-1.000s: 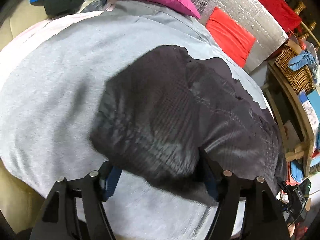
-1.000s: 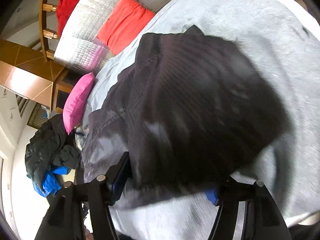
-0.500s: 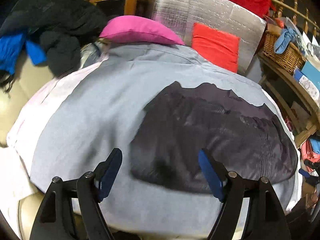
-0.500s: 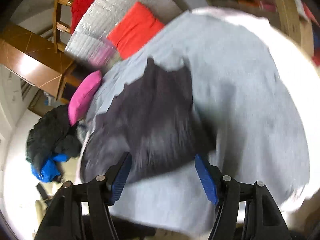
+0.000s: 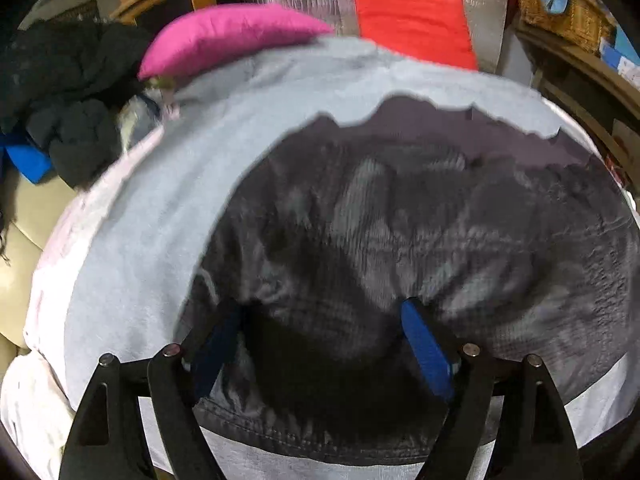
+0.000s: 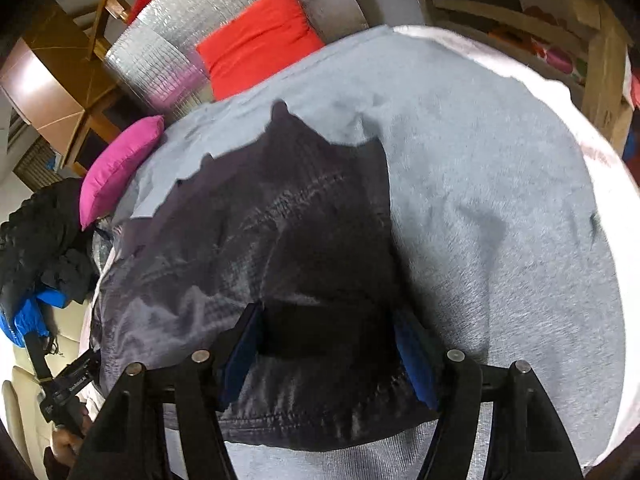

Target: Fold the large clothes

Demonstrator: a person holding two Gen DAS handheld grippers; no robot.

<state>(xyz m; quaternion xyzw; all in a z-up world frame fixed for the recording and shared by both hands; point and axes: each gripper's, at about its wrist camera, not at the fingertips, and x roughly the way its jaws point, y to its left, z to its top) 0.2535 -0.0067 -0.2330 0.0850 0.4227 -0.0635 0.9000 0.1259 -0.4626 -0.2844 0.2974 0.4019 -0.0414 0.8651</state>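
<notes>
A dark grey-black garment point(image 5: 420, 240) lies folded on a light grey sheet point(image 5: 168, 220) that covers the bed. It also shows in the right wrist view point(image 6: 280, 240). My left gripper point(image 5: 320, 344) is open, its blue-padded fingers point(image 5: 426, 348) straddling the garment's near hem. My right gripper point(image 6: 328, 356) is open too, its fingers point(image 6: 414, 364) either side of a fold at the near edge. Neither gripper pinches cloth.
A pink pillow point(image 5: 228, 36) and a red cushion point(image 5: 412, 24) lie at the bed's head against a silver quilted board point(image 6: 168, 64). A heap of dark and blue clothes point(image 5: 60, 92) sits left. A wicker basket point(image 5: 560, 4) and wooden shelves stand right.
Both grippers let go and drew back from the garment, then came down onto its near edge again. Both stay open.
</notes>
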